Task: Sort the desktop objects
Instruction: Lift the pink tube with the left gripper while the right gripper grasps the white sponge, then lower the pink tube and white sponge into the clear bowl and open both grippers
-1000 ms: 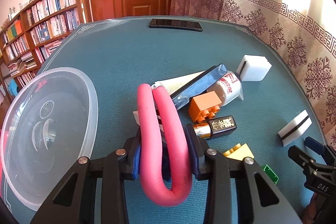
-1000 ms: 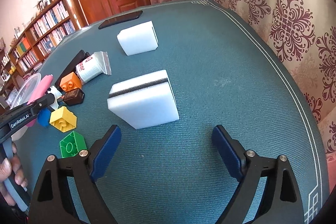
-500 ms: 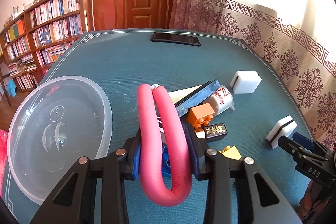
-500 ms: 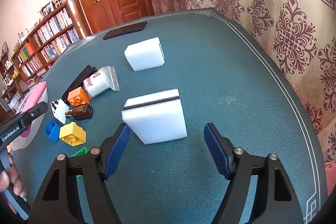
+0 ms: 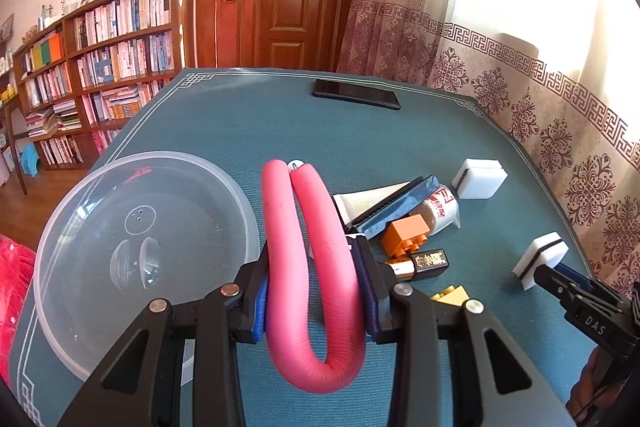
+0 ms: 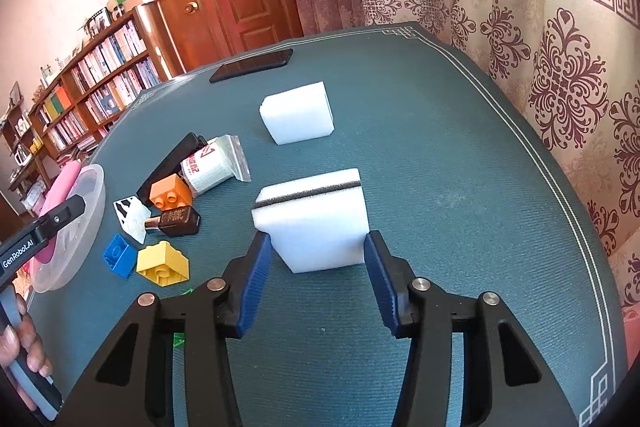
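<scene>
Left wrist view: the left gripper (image 5: 314, 291) is clamped tight on a pink foam tube (image 5: 308, 251) bent into a U, the bend hanging toward the camera, the two ends pointing up to twelve o'clock. At nine o'clock from the tube sits a clear plastic bowl (image 5: 80, 343) on the teal table cover (image 5: 256, 123), just beside the left finger. Out at two o'clock there's the clutter: a dark blue bar (image 5: 404, 203) leaning on a white bagged roll (image 5: 440, 207), an orange brick (image 5: 406, 233) touching them, a brown battery (image 5: 424, 261) just below that, and a yellow brick (image 5: 450, 295) peeking past the right finger. A white sponge block (image 5: 480, 177) lies farther toward two o'clock, and a striped sponge (image 5: 540, 259) at three o'clock, with the right gripper's tip right against it. A black phone (image 5: 356, 94) lies at twelve o'clock, far edge.

Right wrist view: the right gripper (image 6: 318, 253) has its jaws spread, straddling the near end of the striped sponge (image 6: 316, 215), blue pads (image 6: 256, 275) just beside each flank; whether they touch it, I cannot tell. The plain white sponge block (image 6: 298, 113) sits at twelve o'clock, well apart. At nine to ten o'clock: orange brick (image 6: 170, 191), battery (image 6: 176, 221), yellow brick (image 6: 162, 263), blue brick (image 6: 120, 255), a white patterned piece (image 6: 132, 215). At far nine o'clock the left gripper holds the pink tube (image 6: 60, 187) over the bowl (image 6: 80, 251); the person's hand (image 6: 20, 347) grips its handle at eight o'clock.
</scene>
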A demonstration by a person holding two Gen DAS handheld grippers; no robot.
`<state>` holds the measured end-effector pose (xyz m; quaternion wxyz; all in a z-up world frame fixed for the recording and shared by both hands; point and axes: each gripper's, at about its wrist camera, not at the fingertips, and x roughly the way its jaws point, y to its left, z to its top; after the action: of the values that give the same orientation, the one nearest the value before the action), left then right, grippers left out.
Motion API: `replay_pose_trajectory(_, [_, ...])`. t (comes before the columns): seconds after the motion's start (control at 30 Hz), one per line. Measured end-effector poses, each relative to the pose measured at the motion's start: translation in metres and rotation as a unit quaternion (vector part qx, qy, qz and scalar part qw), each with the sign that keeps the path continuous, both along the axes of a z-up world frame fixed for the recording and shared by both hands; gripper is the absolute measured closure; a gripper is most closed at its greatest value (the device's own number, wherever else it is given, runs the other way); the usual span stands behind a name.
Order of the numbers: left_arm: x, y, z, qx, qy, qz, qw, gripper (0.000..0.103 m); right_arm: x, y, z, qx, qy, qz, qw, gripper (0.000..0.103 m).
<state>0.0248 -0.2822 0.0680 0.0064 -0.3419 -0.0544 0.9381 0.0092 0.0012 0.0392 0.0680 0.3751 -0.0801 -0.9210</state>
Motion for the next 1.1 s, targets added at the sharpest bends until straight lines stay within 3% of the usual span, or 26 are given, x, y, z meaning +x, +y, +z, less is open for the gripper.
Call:
replay_pose_trajectory(0.5, [0.010,-0.057,-0.005,0.003,0.001,0.067,0.9977,0.063,-0.002,-0.068,0.023,-0.014,0.020,0.082,0.996,0.052])
replay_pose_trajectory(1.1, [0.028,-0.126,-0.018,0.013,-0.009,0.122,0.9924,0.063,-0.006,-0.178,0.030,-0.005,0.016,0.183,0.983,0.052])
